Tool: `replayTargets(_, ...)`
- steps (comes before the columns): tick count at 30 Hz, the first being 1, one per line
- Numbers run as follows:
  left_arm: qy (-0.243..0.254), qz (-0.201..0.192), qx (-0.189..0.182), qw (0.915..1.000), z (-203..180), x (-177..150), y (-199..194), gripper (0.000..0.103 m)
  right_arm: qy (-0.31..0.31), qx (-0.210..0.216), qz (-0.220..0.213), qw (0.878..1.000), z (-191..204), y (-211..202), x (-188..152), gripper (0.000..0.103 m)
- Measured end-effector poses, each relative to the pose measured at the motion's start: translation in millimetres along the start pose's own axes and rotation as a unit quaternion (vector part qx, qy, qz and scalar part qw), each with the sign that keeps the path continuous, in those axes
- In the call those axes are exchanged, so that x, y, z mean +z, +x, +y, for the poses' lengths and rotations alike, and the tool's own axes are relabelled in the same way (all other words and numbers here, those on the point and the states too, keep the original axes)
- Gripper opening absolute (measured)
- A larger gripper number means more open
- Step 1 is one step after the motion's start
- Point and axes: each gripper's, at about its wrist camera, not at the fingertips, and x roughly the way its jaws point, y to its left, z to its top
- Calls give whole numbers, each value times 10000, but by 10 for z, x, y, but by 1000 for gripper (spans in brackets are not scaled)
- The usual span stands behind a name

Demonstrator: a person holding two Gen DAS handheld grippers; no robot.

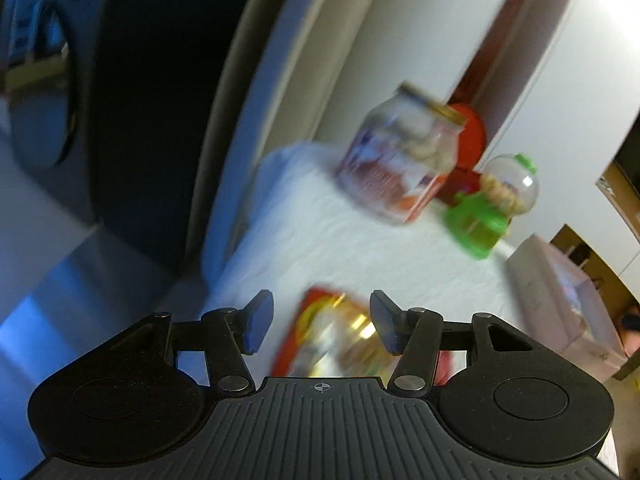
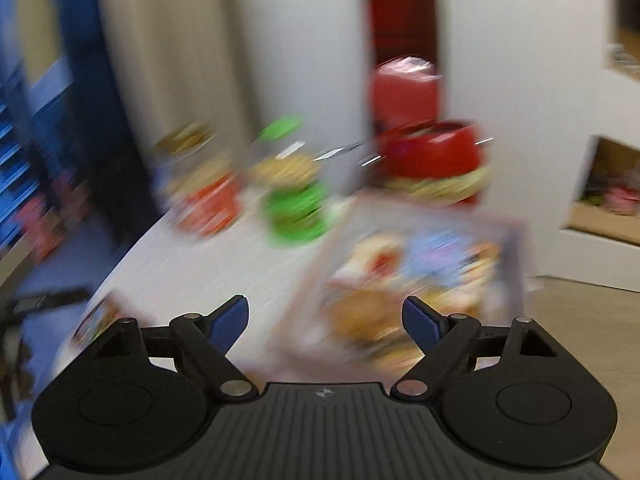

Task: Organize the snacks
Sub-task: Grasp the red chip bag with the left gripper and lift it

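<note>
Left wrist view is blurry, but my left gripper (image 1: 322, 322) hangs released over a red snack packet (image 1: 336, 336) on the white surface (image 1: 320, 248). My right gripper (image 2: 326, 326) is released too, above the pink snack tray (image 2: 516, 248), with the green candy dispenser (image 2: 294, 204) just beyond.

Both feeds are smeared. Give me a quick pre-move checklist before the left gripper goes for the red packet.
1. Left gripper open: ok, fingers spread, nothing between them.
2. Red packet lined up with left gripper: ok, it lies just ahead between the fingers, though blurred.
3. Right gripper free: ok, open and empty, over the tray.
4. Jar out of the path: ok, it stands farther back on the table.
5. Green dispenser out of the path: ok, back right of the packet.
6. Sharp enough view for a precise grasp: not ok, motion blur in both.
</note>
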Motion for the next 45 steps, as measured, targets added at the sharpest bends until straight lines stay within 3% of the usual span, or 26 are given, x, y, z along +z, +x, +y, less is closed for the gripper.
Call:
replayTargets(3, 28, 52, -71, 10000, 33, -121, 33, 59, -348, 249, 298, 9986, 347, 262, -165, 84)
replayTargets(6, 359, -7, -138, 9993, -34, -164, 54, 58, -575, 312, 521, 9965, 651, 456, -249, 84)
replayTargets(9, 809, 268, -662, 9942, -238, -238, 96, 52, -521, 619, 669, 9945, 749, 509, -314, 84)
replayTargets(12, 1386, 525, -979, 9841, -484, -391, 131, 47, -586, 894, 701, 9918, 800, 448, -358, 84)
replayTargets(14, 1739, 649, -1142, 9760, -653, -486, 131, 47, -778, 847, 680, 9910, 851, 396, -400, 84)
replayTargets(18, 2107, 1149, -1940, 9512, -946, -670, 98, 44, -989, 544, 668, 9914, 880, 336, -514, 84)
replayTargets(20, 2364, 1252, -2163, 9390, -1076, -744, 30, 44, -916, 475, 702, 9922, 819, 318, -573, 84)
replayTargets(24, 2616, 1145, -2242, 9318, -1199, -750, -159, 44, -661, 220, 705, 9951, 626, 313, -670, 84)
replayTargets(27, 2449, 934, -2218, 9392, -1195, -655, -213, 44, -442, 130, 671, 9967, 469, 354, -713, 84)
replayTargets(33, 1506, 436, -1820, 9707, -1073, -393, 9, 43, -535, -85, 542, 9971, 471, 665, -702, 87)
replayTargets(34, 1394, 375, -1692, 9750, -1050, -350, 73, 43, -585, -95, 495, 9970, 515, 679, -699, 83)
replayTargets(35, 1302, 311, -1516, 9793, -1031, -315, 165, 43, -661, -52, 477, 9967, 562, 667, -704, 71)
replayTargets(37, 1111, 239, -1261, 9855, -955, -237, 284, 43, -833, 56, 504, 9952, 643, 599, -716, 57)
replayTargets(38, 1021, 229, -1204, 9872, -922, -210, 352, 43, -911, 43, 528, 9944, 667, 543, -737, 48)
replayTargets(39, 957, 245, -1177, 9881, -899, -187, 429, 43, -971, 2, 541, 9938, 669, 488, -770, 47)
replayTargets(45, 1297, 672, -1384, 9795, -990, -286, 671, 43, -703, -140, 643, 9954, 319, 166, -976, 47)
